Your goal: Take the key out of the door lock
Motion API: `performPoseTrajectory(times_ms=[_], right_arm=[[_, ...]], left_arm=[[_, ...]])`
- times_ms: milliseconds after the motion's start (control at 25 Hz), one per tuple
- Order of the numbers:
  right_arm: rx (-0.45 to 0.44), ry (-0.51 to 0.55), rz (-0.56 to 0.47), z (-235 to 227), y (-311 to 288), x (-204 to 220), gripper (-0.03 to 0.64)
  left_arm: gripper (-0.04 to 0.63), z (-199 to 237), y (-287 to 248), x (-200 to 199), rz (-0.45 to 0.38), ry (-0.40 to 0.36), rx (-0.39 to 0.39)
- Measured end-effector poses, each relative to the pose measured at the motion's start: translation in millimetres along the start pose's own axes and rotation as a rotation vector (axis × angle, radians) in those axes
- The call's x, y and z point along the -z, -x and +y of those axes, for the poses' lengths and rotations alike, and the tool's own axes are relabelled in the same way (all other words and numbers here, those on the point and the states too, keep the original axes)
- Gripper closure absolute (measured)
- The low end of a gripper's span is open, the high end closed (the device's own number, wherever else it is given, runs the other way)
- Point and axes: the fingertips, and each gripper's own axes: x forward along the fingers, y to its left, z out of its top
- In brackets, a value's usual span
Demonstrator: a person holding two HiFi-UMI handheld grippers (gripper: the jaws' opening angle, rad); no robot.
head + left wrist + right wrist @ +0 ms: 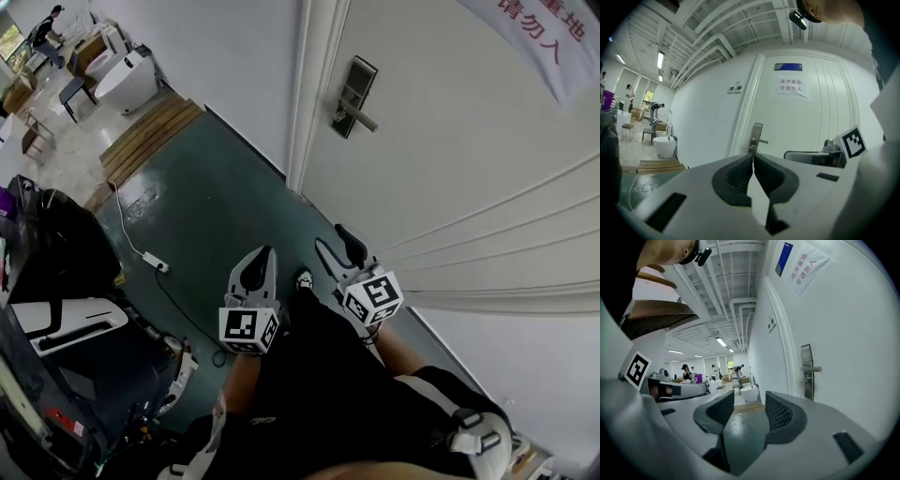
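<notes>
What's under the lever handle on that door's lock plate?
Under the lever handle, the lock plate runs on down the door. No key or keyhole can be made out there: too small. In the left gripper view, the left gripper covers the plate's lower end.

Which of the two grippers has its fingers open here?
The right gripper: its fingers stand apart with nothing between them, while the left gripper has them pressed together.

Door lock [353, 94]: tall silver plate, horizontal lever handle.
</notes>
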Motion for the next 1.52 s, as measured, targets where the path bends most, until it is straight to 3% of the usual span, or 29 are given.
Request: performPoseTrajectory(times_ms=[520,920,1520], right_arm=[[0.076,-0.087,0.004,-98.1,-36.7,-6.8,0.419],[0.099,-0.073,-0.017,-151.9,-60.1,-22.1,0.419],[0.056,-0.046,0.002,-182.1,-105.3,-25.5,0.419]], left_arm=[[0.568,-14.1,-117.6,-2.8,0.083,-0.025,0.098],[0.568,-21.7,-183.9,-7.4,0.112,-0.066,0.149],[0.567,1.5,-238.9,-14.8,0.109,-0.024,0.111]])
